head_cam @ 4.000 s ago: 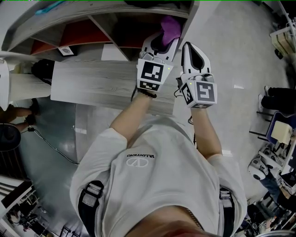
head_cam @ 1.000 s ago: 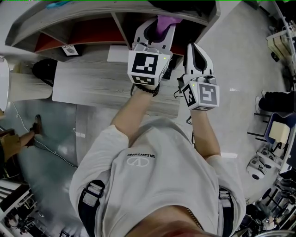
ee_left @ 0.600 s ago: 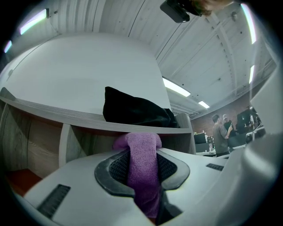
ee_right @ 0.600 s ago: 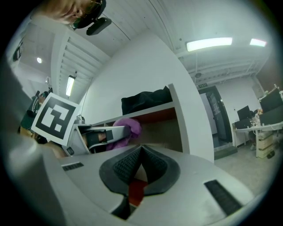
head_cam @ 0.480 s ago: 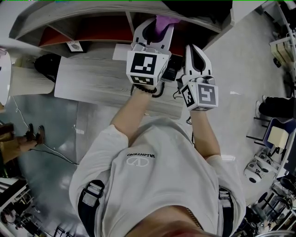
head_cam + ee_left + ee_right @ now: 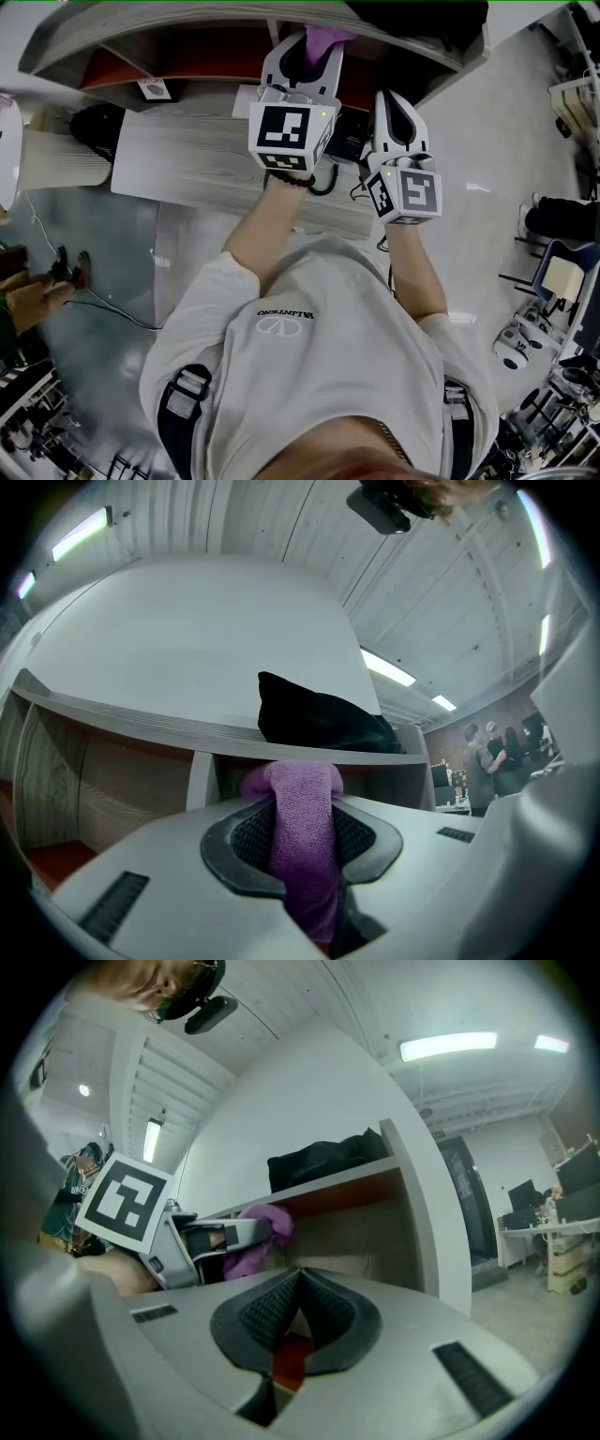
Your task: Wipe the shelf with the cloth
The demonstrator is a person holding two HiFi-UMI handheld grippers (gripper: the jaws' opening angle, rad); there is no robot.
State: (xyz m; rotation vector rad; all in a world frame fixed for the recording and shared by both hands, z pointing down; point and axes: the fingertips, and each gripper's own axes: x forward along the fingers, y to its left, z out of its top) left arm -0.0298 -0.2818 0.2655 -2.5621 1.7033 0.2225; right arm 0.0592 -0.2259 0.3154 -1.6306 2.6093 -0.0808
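The left gripper (image 6: 305,829) has its two jaws clamped on a purple terry cloth (image 6: 300,785), which runs up between the black ribbed pads and bunches into a rounded wad past the fingertips. That wad sits at the mouth of the right-hand compartment of the grey wood-grain shelf unit (image 6: 141,726), just under its top board; whether it touches the board cannot be told. A soft black bag (image 6: 319,719) lies on the top board directly above this compartment. An upright divider (image 6: 202,775) separates it from the left compartment, whose inner floor is reddish-brown and where a small white card (image 6: 155,89) stands near the front edge. The right gripper (image 6: 298,1283) hangs just beside the left one, in front of the same right-hand compartment, its jaws brought together at the tips with nothing between them.
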